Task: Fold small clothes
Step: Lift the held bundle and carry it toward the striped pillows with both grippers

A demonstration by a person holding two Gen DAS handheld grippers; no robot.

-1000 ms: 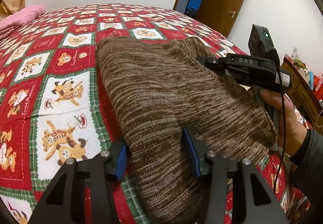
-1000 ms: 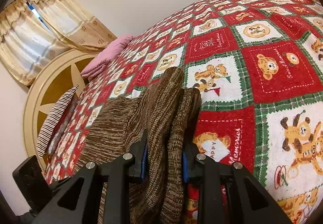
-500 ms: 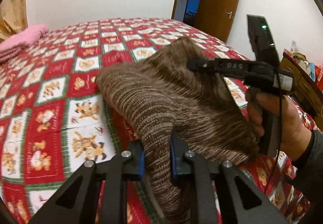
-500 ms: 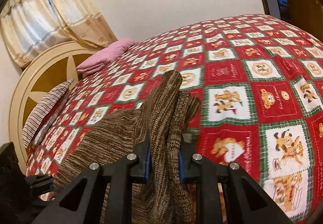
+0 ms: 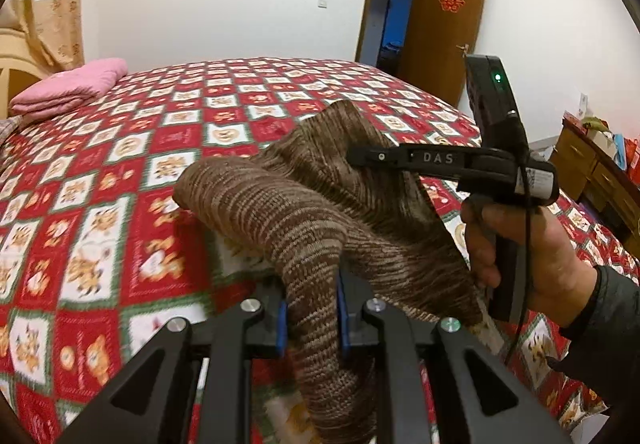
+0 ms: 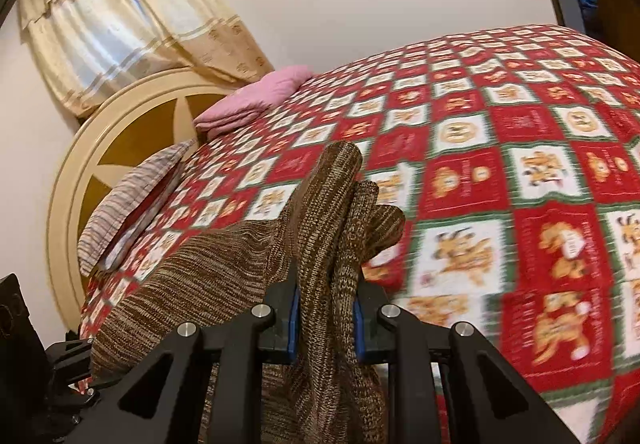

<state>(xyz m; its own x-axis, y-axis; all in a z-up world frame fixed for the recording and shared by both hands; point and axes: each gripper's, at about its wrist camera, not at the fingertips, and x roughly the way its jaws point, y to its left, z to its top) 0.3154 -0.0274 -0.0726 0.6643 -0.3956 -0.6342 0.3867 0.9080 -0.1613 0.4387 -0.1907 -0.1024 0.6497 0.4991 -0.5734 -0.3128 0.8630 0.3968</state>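
both clamped: left hand-held gripper (image 5: 311, 318) and right hand-held gripper (image 6: 325, 318) pinch the brown marled knit garment (image 5: 320, 204) — carry edges level over the red teddy-bear patchwork bed quilt (image 5: 120, 180).

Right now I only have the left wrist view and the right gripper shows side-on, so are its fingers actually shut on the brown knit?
Observer: Yes. In the right wrist view the right gripper is shut on a bunched edge of the brown knit garment.
Operator: Anything near the head of the bed that I can't see?
Observer: A round cream headboard with a brown star panel.
Operator: Anything leaning on it?
Observer: A striped pillow, below the pink folded blanket.
Operator: And the window?
Observer: Cream curtains hang above the headboard.
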